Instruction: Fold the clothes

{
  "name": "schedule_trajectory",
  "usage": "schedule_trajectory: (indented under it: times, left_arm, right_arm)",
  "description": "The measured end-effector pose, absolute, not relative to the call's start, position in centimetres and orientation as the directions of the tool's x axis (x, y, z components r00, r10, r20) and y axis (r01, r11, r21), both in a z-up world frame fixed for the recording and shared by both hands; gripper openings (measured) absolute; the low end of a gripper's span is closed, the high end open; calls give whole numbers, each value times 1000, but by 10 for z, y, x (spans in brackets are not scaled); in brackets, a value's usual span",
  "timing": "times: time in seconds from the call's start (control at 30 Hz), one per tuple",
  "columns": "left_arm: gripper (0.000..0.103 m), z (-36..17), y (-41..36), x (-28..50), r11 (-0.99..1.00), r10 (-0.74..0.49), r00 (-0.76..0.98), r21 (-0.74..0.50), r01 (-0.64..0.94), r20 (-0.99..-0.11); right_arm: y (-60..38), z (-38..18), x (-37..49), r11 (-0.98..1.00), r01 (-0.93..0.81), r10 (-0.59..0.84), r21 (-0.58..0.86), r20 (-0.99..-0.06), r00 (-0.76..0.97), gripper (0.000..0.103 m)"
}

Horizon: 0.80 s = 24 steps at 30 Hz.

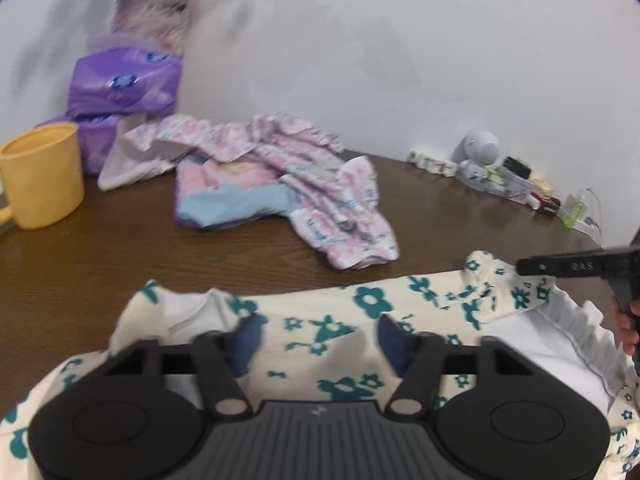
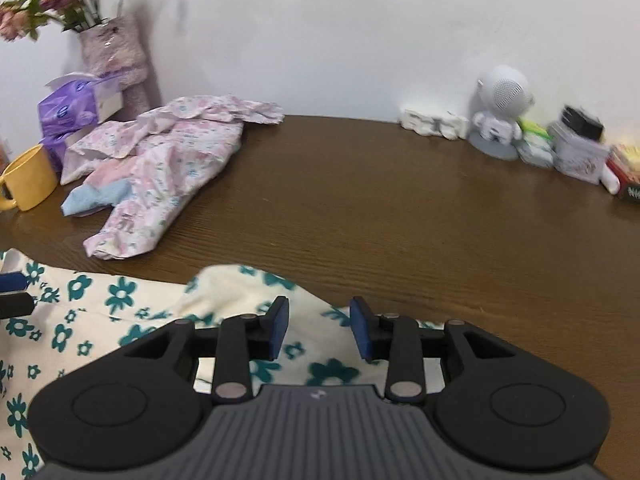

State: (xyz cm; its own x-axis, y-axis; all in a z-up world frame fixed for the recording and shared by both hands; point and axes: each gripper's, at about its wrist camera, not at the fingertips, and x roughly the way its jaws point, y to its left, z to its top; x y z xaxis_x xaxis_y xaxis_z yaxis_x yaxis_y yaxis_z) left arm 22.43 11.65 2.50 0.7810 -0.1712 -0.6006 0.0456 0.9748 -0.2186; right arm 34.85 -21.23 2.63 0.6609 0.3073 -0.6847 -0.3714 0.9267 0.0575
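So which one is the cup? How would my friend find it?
Start at the brown wooden table and look to its far left end, by the vase of flowers. Beside the purple tissue packs stands the cup. It is the only plain yellow thing there, round, with a handle.

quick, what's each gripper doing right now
left gripper: open, over the floral garment, holding nothing
right gripper: open, over the same garment, holding nothing
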Motion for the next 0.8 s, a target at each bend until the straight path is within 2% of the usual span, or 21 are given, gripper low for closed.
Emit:
schedule_trajectory:
  times: [0.1,0.17,0.63,0.73,0.8]
  left_arm:
    - [43,20,128,228,967,-157,777,-254,-4,-609]
    - [35,19,132,228,967,-134,782,-253,-31,-609]
    - [35,18,138,226,958,-143,790,-284,-41,-596]
    - [38,19,140,226,953,-152,790,-301,-43,-593]
    - [50,23,143,225,946,-155,792,-320,-54,-591]
  right_arm:
    - [-220,20,348,931,-358,305,68,-683,664,33]
    - [-223,16,346,933,-353,301,68,-684,664,33]
    - [-215,6,337,931,-365,265,-16,-657,706,32]
    - [-214,9,335,937,-348,248,-23,-658,711,33]
    - [-213,17,327,943,-332,232,-35,-648,726,36]
